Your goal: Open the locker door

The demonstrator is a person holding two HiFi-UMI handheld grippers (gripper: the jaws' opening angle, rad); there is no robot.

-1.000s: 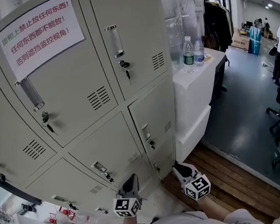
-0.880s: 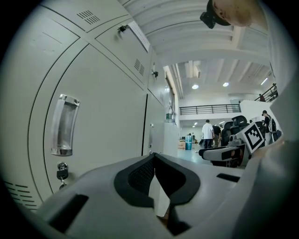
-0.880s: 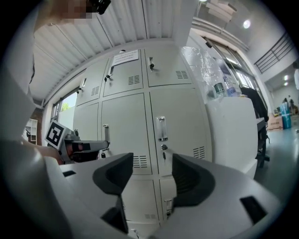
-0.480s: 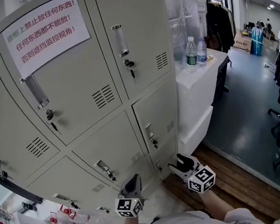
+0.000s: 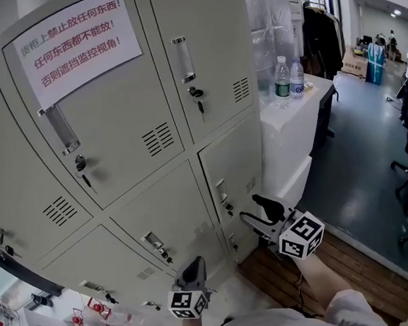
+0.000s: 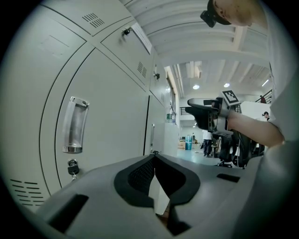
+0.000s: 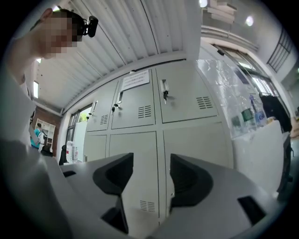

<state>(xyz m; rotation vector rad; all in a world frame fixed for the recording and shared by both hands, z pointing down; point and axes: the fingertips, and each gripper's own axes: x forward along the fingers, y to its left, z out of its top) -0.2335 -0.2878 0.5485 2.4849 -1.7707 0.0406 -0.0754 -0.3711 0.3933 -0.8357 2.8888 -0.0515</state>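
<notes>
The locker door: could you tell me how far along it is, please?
Done: nothing; every visible locker door is shut. In hand: the right gripper, jaws just opened and empty, faces those doors, touching nothing. The left gripper is shut. Left: grip a handle, pull.

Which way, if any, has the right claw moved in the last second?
Yes. The right claw has risen, from well below the right second-row door's handle to nearly level with it. Its jaws have just been opening, nothing between them.
</notes>
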